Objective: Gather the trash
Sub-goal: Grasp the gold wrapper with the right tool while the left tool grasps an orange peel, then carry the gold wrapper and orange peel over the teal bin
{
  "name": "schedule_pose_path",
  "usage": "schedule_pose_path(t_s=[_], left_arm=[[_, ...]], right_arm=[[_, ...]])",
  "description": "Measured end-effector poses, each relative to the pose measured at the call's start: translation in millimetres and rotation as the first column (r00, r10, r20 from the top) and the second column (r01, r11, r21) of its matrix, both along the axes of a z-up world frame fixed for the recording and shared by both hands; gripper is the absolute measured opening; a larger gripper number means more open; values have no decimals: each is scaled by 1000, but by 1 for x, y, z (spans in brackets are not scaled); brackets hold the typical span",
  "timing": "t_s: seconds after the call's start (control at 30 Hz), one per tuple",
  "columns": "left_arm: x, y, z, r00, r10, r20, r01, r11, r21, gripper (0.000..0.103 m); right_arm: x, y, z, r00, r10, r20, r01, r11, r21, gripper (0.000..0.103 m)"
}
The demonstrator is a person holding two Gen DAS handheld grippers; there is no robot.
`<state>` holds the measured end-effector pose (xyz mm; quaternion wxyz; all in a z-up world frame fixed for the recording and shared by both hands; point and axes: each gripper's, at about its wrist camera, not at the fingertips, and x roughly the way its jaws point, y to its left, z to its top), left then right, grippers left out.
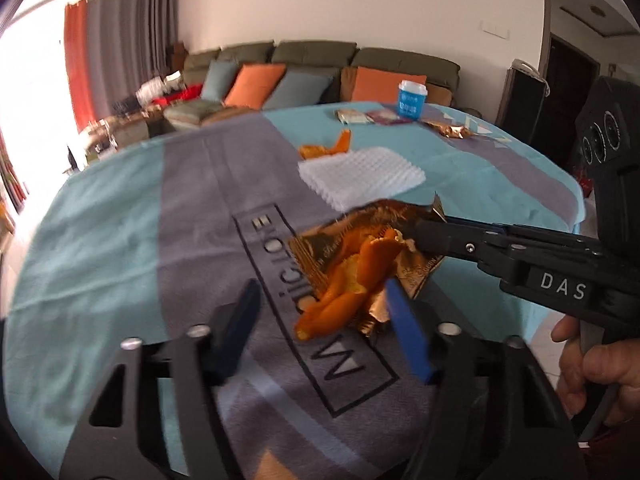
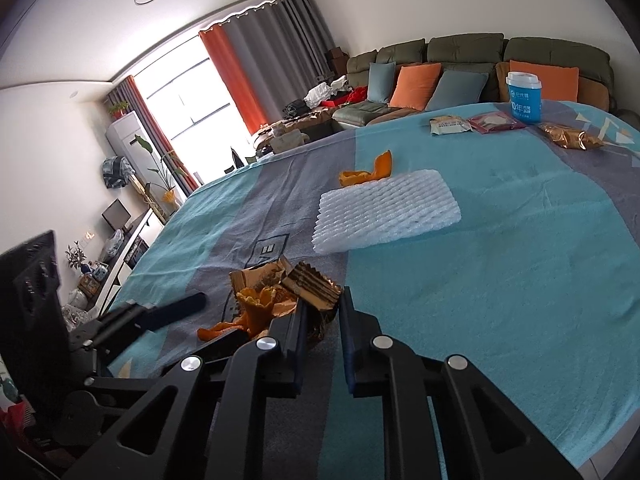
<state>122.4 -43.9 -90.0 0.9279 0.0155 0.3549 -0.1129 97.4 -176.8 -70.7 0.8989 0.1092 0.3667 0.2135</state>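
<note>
Pinching the far edge of a gold wrapper [image 2: 310,286], the right gripper [image 2: 322,300] has its jaws nearly together. Orange peel [image 1: 344,288] lies on the wrapper near the tablecloth's [image 1: 100,240] near edge. The left gripper [image 1: 320,300], jaws half apart, straddles the peel without gripping it.

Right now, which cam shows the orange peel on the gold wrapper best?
Left wrist: the peel lies in full view, centre frame, on the gold wrapper, just ahead of the left claw. Right wrist shows the peel smaller, partly behind the right claw.
</note>
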Motion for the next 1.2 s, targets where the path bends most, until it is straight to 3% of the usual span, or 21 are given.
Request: schedule_pose_path(t_s=[0.07,0.2,0.4,0.77,1.2], left_arm=[[1,1,-2,1000,1,-3,-1,1000,-6,53],[2,0,-8,999,-13,-30,13,1000,-11,29],[-2,1,-10,999,-21,-36,20,1000,-18,21],[-14,11,1,1000,-7,8,7,999,-49,16],[-34,54,43,984,120,128,-113,992,-64,16]], right_arm=[[0,0,-1,1000,-1,-3,1,1000,0,13],[2,-1,-1,1000,-3,-3,3,1000,2,13],[2,-2,0,1000,-9,2,9,1000,2,13],[1,-4,10,999,-34,38,34,999,0,13],[3,0,37,993,-35,115,37,999,-15,13]])
